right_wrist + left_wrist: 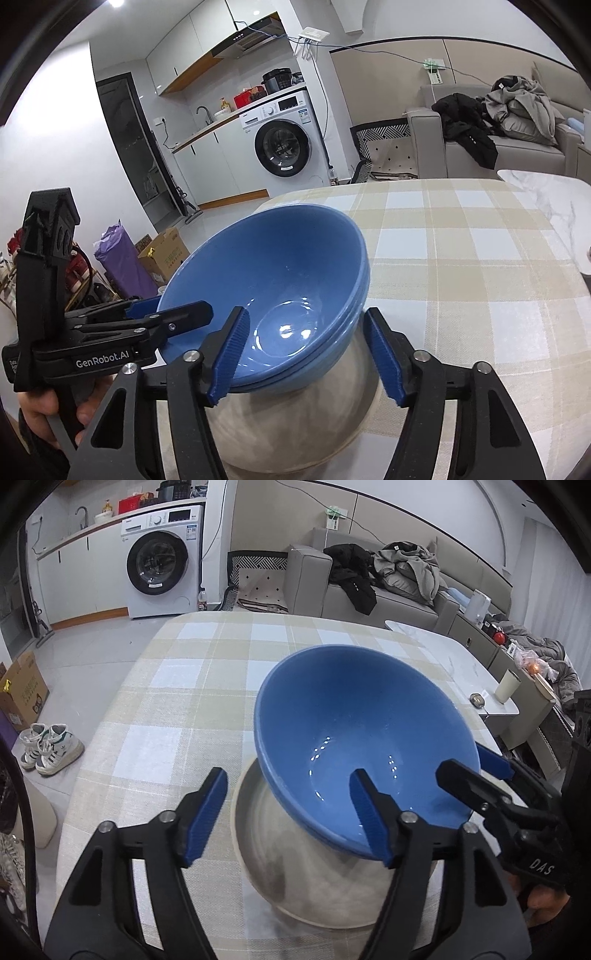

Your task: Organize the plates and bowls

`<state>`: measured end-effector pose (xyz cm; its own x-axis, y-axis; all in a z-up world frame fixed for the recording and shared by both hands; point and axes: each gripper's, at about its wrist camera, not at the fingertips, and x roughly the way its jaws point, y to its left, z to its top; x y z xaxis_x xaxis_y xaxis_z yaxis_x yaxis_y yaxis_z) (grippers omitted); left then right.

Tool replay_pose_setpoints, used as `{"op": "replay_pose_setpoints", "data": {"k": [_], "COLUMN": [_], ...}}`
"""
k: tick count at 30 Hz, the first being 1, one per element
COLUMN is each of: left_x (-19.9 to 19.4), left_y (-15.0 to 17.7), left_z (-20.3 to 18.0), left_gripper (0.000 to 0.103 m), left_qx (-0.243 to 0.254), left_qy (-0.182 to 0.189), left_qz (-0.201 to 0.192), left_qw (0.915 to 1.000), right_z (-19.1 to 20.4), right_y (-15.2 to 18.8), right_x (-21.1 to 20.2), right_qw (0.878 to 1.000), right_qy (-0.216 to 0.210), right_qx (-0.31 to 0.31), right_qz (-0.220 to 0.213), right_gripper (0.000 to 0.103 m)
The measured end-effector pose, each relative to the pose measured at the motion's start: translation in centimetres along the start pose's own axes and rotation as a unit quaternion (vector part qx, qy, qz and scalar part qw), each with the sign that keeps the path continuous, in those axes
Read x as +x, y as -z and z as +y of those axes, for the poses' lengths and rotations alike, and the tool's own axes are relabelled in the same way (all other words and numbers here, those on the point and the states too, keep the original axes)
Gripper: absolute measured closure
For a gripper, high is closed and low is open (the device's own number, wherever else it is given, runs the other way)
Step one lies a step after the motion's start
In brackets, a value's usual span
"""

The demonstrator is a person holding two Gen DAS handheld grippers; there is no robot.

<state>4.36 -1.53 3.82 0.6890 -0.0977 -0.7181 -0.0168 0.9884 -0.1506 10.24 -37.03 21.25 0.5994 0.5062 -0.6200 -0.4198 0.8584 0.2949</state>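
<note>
A blue bowl (351, 716) lies tilted inside a wider grey bowl (314, 890) on the checked tablecloth (184, 701). In the right wrist view the blue bowl (280, 266) shows several nested rims, so it is a small stack, resting in the grey bowl (295, 424). My left gripper (289, 788) is open across the stack's near rim, one finger inside and one well outside. My right gripper (306, 323) is open across the opposite rim, its outer pad just clear of the wall. Each gripper also shows in the other's view: right gripper (476, 766), left gripper (173, 314).
A cream cup (508, 686) and a small round object (477, 700) stand on the bare marble end of the table (443, 653). Beyond the table's far edge are a sofa (369, 590) with clothes and a washing machine (162, 561). Shoes (48, 747) lie on the floor.
</note>
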Motion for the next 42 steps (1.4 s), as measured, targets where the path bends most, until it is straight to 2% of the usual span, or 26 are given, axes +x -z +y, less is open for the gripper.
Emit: {"op": "replay_pose_setpoints", "data": {"k": [1,5,6,8,14,17,26,34,42], "left_x": [-0.1,-1.0,-1.2,-1.9,-4.8,-5.6,-5.9,-4.7,-3.9], "left_y": [0.0,0.2,0.3,0.5,1.4,1.9,3.6,5.1,6.0], "left_z": [0.1,0.6,0.7,1.1,2.0,2.7,4.9,5.5,6.1], "left_gripper": [0.025,0.020,0.016,0.001,0.001,0.001,0.001,0.001,0.001], "left_qx": [0.002,0.018,0.023,0.027,0.057,0.070,0.059,0.074,0.060], "left_qy": [0.003,0.012,0.011,0.008,0.011,0.010,0.024,0.024,0.036], "left_qz": [-0.005,-0.028,-0.034,-0.052,-0.126,-0.148,-0.162,-0.179,-0.194], "left_qw": [1.0000,0.9994,0.9991,0.9983,0.9903,0.9865,0.9847,0.9807,0.9784], "right_z": [-0.1,-0.6,-0.8,-0.9,-0.6,-0.3,-0.3,-1.8,-2.5], "right_y": [0.0,-0.2,-0.2,-0.2,0.0,0.2,1.9,4.3,5.1], "right_x": [-0.1,-0.4,-0.5,-0.8,-2.1,-2.8,-3.9,-4.4,-4.6], "right_qw": [1.000,1.000,1.000,1.000,0.998,0.996,0.993,0.992,0.989], "right_qy": [0.000,0.002,0.003,0.003,0.000,0.002,0.009,0.018,0.020], "right_qx": [0.000,-0.003,-0.006,-0.011,-0.039,-0.058,-0.086,-0.083,-0.084], "right_qz": [-0.003,-0.008,-0.012,-0.020,-0.055,-0.072,-0.084,-0.098,-0.123], "right_gripper": [0.021,0.011,0.006,0.004,0.001,0.000,0.000,0.000,0.000]}}
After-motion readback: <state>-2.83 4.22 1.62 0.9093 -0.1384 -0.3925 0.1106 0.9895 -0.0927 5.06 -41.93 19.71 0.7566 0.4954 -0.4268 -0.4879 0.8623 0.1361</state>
